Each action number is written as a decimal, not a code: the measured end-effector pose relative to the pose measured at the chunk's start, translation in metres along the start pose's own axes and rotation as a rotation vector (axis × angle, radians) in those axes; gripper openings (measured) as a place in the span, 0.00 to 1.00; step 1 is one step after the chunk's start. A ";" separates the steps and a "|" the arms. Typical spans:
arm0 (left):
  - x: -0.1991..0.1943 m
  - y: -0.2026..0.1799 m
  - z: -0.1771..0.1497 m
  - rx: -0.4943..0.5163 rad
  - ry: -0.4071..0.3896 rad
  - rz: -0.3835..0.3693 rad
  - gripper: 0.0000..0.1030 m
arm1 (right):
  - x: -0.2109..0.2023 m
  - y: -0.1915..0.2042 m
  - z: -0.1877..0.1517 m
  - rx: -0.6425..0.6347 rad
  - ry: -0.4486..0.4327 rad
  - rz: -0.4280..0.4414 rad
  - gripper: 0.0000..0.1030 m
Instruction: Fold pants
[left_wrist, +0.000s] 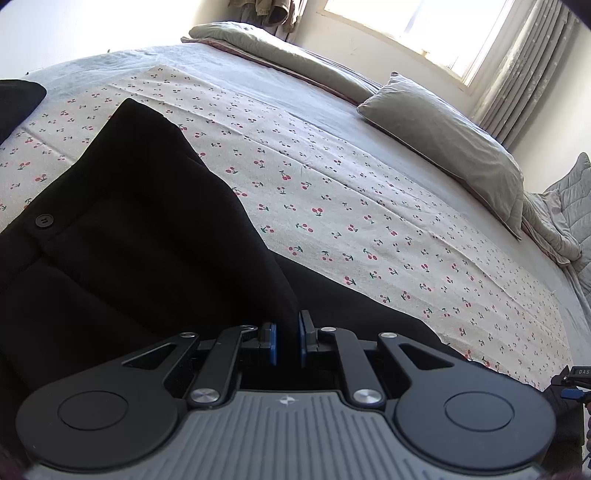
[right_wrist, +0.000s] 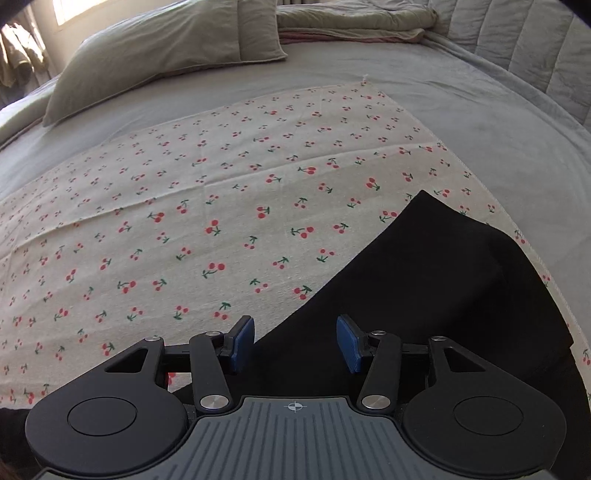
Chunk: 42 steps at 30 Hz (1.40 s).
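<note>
Black pants (left_wrist: 147, 221) lie on a cherry-print cloth (left_wrist: 332, 184) spread over the bed. A fold of them, with a black button (left_wrist: 43, 220) near a seam, stands raised in the left wrist view. My left gripper (left_wrist: 287, 326) is shut on that fold, with black fabric pinched between its blue pads. In the right wrist view another part of the pants (right_wrist: 443, 277) lies flat on the cloth (right_wrist: 184, 203), its corner pointing away. My right gripper (right_wrist: 295, 334) hovers open over the pants' left edge, its pads well apart and holding nothing.
A grey-green pillow (left_wrist: 443, 136) (right_wrist: 166, 48) lies beyond the cloth on the grey sheet. A folded quilt (left_wrist: 277, 48) sits at the far side under a bright window. A padded headboard (right_wrist: 517, 44) borders the bed at the right.
</note>
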<state>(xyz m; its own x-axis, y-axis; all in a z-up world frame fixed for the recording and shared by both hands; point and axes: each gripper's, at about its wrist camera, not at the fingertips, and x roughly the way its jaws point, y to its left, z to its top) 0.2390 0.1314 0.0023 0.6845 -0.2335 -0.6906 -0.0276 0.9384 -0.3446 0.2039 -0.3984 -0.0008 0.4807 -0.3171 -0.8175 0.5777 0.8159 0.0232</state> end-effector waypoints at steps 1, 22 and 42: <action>0.001 -0.001 0.000 0.001 0.001 0.003 0.11 | 0.006 -0.001 0.002 0.017 0.005 -0.007 0.47; -0.064 0.007 -0.012 0.045 -0.121 -0.060 0.08 | -0.109 -0.072 -0.040 0.108 -0.272 0.003 0.02; -0.120 0.045 -0.103 0.235 -0.022 -0.021 0.08 | -0.161 -0.134 -0.196 -0.031 -0.188 0.030 0.02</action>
<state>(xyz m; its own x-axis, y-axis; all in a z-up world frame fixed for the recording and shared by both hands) 0.0811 0.1758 0.0042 0.6991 -0.2503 -0.6698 0.1554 0.9675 -0.1994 -0.0806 -0.3622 0.0145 0.6137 -0.3748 -0.6949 0.5422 0.8398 0.0259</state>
